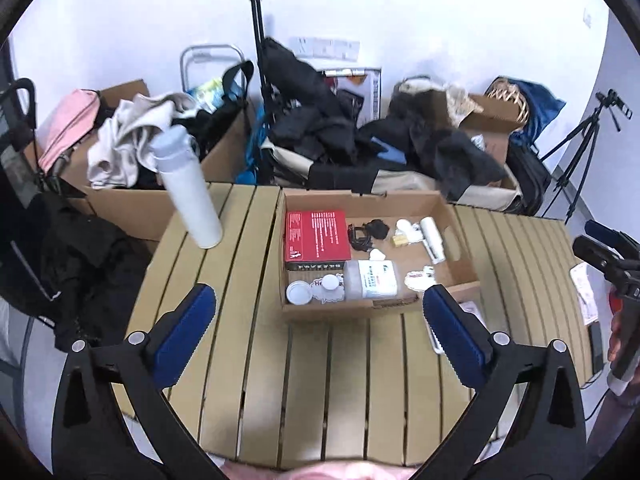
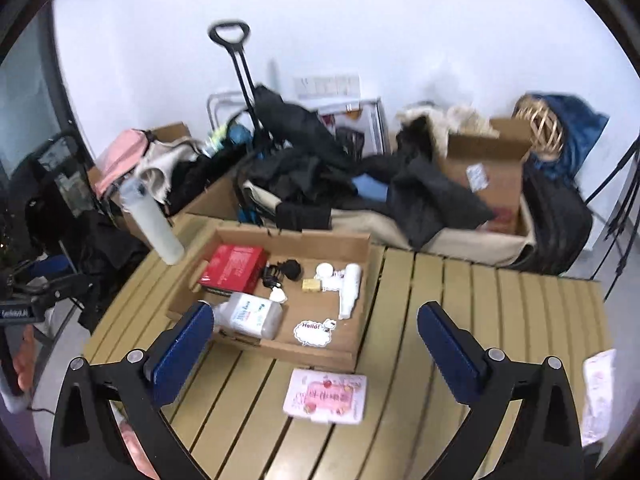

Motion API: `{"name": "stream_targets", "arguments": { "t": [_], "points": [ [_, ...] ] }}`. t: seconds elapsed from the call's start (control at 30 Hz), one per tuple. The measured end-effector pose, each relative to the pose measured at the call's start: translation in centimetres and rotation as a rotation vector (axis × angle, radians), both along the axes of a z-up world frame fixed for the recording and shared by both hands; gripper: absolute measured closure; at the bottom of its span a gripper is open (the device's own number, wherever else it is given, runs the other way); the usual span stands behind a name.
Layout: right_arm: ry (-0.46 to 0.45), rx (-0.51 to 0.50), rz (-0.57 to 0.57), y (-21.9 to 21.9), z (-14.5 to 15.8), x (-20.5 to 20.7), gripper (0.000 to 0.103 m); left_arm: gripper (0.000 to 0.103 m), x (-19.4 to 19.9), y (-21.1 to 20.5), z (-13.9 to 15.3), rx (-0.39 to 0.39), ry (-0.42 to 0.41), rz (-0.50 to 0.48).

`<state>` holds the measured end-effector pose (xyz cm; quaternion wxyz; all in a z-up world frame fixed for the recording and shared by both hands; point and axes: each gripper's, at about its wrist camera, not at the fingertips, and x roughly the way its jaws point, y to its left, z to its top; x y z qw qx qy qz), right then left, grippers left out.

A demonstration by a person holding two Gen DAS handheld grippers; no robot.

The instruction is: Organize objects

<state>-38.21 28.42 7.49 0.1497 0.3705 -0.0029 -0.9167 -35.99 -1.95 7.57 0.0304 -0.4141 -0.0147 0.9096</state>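
Note:
A shallow cardboard box (image 1: 460,268) (image 2: 280,350) sits on the slatted tan table (image 1: 320,392) (image 2: 480,292). It holds a red box (image 1: 316,236) (image 2: 234,268), a clear bottle with a white label (image 1: 370,280) (image 2: 248,314), a white tube (image 1: 432,238) (image 2: 348,290), black clips and small white items. A white flask (image 1: 188,192) (image 2: 154,224) stands at the table's far left. A pink packet (image 2: 326,396) lies in front of the box. My left gripper (image 1: 320,320) is open and empty above the table. My right gripper (image 2: 316,340) is open and empty above the packet.
Cardboard boxes with clothes (image 1: 132,148) (image 2: 488,172), a trolley handle (image 1: 252,8) (image 2: 232,56) and dark bags crowd the floor behind the table. A tripod (image 1: 580,140) stands at right. Another packet (image 2: 598,392) lies at the table's right edge.

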Motion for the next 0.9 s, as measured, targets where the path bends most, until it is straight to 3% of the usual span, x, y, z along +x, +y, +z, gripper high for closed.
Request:
{"name": "stream_targets", "arguments": {
  "t": [0.17,0.3,0.43,0.5,0.57,0.73,0.77,0.8,0.87,0.9],
  "points": [
    [0.033,0.026,0.028,0.7,2.2,4.7,0.000,0.000,4.7,1.0,2.2,-0.004,0.027,-0.009],
    [0.042,0.015,0.071,1.4,1.9,8.3,0.000,0.000,8.6,2.2,2.5,0.014,0.070,-0.031],
    [0.039,-0.064,0.134,2.4,-1.6,12.2,0.000,0.000,11.8,4.6,-1.2,0.041,0.084,-0.058],
    [-0.006,-0.053,0.136,2.4,-4.9,12.9,0.000,0.000,12.3,6.6,-4.3,0.060,0.039,-0.135],
    [-0.071,-0.046,0.135,2.6,-8.2,12.6,0.000,0.000,11.9,8.9,-7.9,0.096,-0.024,-0.215],
    [-0.164,-0.063,0.106,4.1,-13.5,10.7,0.006,0.004,8.3,12.5,-13.3,0.178,-0.097,-0.246],
    [-0.170,-0.078,0.095,4.5,-14.4,9.9,0.011,0.011,7.2,13.2,-14.2,0.188,-0.109,-0.249],
    [-0.170,-0.091,0.089,4.8,-14.9,9.3,0.024,0.016,6.2,13.8,-14.9,0.195,-0.118,-0.249],
    [-0.172,-0.117,0.055,5.5,-16.6,7.6,0.041,0.023,3.8,14.9,-16.6,0.203,-0.131,-0.245],
    [-0.170,-0.117,0.037,5.6,-17.2,6.9,0.041,0.024,2.2,15.4,-17.6,0.201,-0.148,-0.235]
  ]
}}
